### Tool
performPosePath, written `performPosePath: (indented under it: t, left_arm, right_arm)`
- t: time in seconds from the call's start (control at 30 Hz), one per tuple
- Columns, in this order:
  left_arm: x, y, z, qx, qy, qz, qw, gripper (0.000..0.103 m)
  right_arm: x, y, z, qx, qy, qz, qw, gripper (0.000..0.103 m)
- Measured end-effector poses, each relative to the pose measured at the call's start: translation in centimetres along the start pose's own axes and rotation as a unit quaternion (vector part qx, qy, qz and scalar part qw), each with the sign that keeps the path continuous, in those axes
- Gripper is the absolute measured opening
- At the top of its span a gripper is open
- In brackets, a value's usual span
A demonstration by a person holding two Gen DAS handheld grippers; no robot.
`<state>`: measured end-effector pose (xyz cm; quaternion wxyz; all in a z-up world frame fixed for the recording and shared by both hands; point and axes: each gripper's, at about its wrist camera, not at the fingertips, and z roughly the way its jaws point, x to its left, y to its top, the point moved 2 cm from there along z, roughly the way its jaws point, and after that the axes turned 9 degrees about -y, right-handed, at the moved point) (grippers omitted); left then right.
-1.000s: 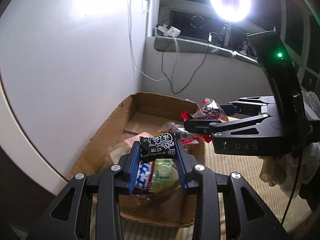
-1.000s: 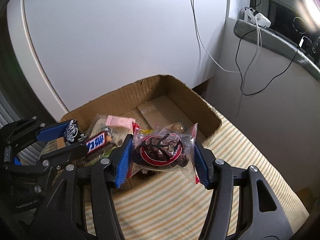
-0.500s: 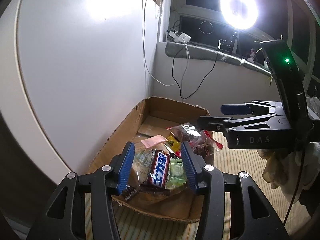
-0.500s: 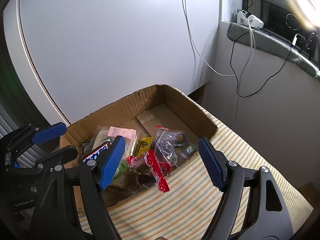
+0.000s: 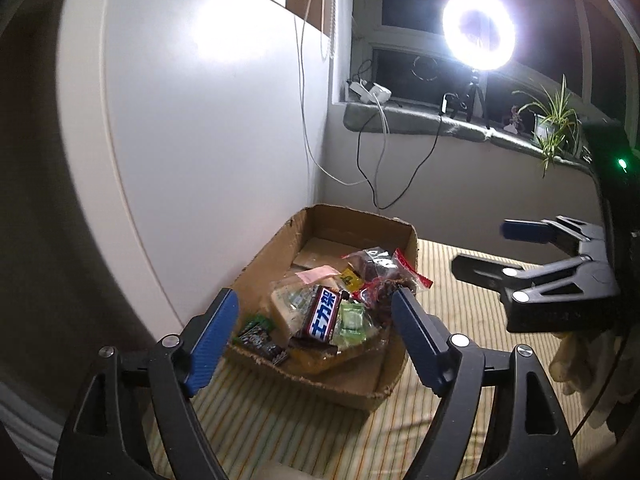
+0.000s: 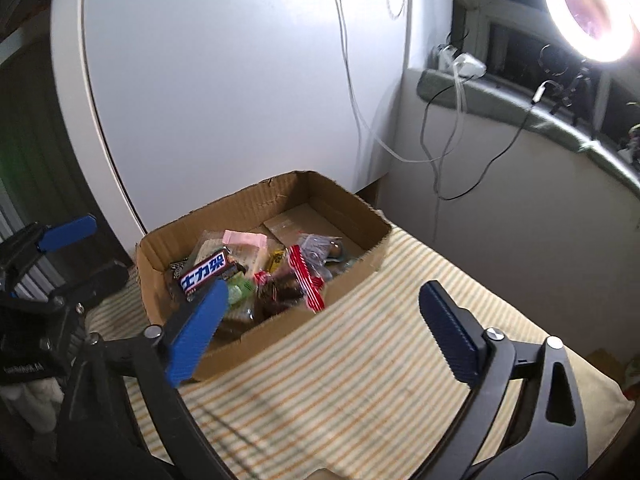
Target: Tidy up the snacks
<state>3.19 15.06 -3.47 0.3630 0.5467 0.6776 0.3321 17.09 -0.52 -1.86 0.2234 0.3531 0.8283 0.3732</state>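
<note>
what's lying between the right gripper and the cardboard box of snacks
Only bare striped cloth: the right wrist view shows nothing lying between the open right gripper and the near wall of the cardboard box.

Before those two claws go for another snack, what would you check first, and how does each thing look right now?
1. Left claw empty and open: ok, nothing between its blue pads.
2. Right claw empty and open: ok, jaws spread wide over the striped cloth.
3. Snacks inside the cardboard box: ok, the Snickers bar and the black cookie packet lie in the pile.
4. Clear bag with red edge: cannot tell, its red strip reaches the box's front rim and may hang over.
5. Claws apart from each other: ok, the right one sits off to the side in the left view.
6. More snacks left outside the box: cannot tell, none show in these views.
</note>
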Motion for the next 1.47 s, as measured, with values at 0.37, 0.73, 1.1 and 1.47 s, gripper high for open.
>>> performPosePath:
  t: [0.37, 0.73, 1.1, 1.47]
  left_arm:
    - [0.1, -0.9, -1.2, 0.001, 0.003, -0.021, 0.9998, 0.081]
    - [-1.0, -1.0, -1.4, -0.001, 0.003, -0.011, 0.9999, 0.081]
    - [-1.4, -1.2, -1.7, -0.004, 0.002, -0.01, 0.9999, 0.081]
    - [-1.5, -1.3, -1.9, -0.006, -0.003, -0.006, 1.0, 0.081]
  right_arm:
    - [-1.8, -2.6, -3.3, -0.009, -0.046, 0.035, 0.998, 0.103]
    - [-2.8, -3.9, -4.1, -0.006, -0.052, 0.045, 0.998, 0.103]
    - [-3.0, -4.3, -4.8, -0.008, -0.055, 0.047, 0.997, 0.103]
    - [-2.6, -4.6, -5.0, -0.004, -0.058, 0.048, 0.997, 0.103]
